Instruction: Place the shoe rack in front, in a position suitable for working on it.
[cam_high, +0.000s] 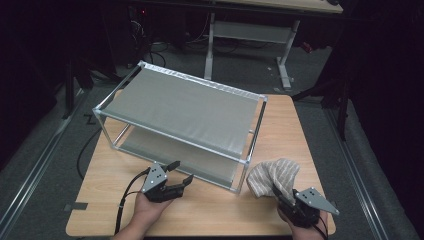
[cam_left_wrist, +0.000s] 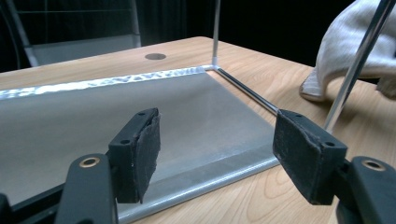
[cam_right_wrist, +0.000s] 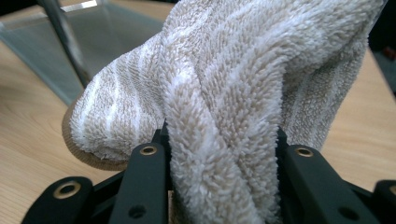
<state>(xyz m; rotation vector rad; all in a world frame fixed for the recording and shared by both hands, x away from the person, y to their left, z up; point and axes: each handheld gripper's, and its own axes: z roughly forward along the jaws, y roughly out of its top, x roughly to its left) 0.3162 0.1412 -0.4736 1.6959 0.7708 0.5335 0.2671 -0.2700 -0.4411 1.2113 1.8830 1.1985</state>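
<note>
A beige towel with white stripes (cam_high: 275, 176) is bunched up at the right front of the wooden table (cam_high: 200, 210), beside the rack's near right post. My right gripper (cam_high: 278, 193) is shut on the towel (cam_right_wrist: 224, 93), whose thick fold is squeezed between the two black jaws. My left gripper (cam_high: 180, 172) is open at the front left, its fingertips at the rack's lower shelf (cam_left_wrist: 140, 116), with nothing between the pads (cam_left_wrist: 147, 149). In the left gripper view the towel (cam_left_wrist: 345, 46) shows at the far right behind a post.
A two-tier metal-framed rack (cam_high: 185, 107) with grey fabric shelves covers the table's middle and back. The near right post (cam_high: 246, 172) stands close to the towel. Beyond the table stands a white desk frame (cam_high: 250, 35) on dark floor. Bare wood lies along the front edge.
</note>
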